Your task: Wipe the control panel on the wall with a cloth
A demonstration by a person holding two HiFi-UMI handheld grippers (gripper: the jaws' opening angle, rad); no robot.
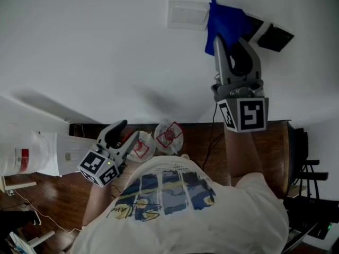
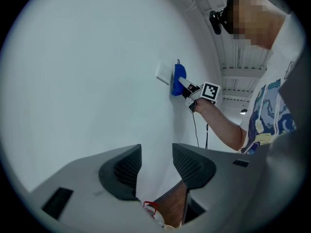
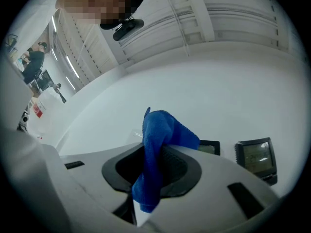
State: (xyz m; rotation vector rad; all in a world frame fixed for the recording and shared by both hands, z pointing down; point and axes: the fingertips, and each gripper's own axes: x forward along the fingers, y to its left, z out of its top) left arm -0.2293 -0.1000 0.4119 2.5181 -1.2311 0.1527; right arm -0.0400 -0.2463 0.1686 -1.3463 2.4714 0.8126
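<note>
The right gripper (image 1: 229, 41) is clamped on the blue cloth (image 1: 225, 20), held against the wall ahead of it. The dark control panel (image 1: 275, 37) sits just right of it, so wiping looks barely begun. The left gripper (image 2: 156, 163) hangs with its jaws apart and empty.

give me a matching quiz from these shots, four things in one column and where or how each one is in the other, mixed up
1 blue cloth
2 left gripper
3 white wall plate
4 dark screen panel

a jaws apart, nothing between them
b clamped in the right gripper
c right of the cloth in the head view
d left of the cloth in the head view

Pairs: 1-b; 2-a; 3-d; 4-c
</note>
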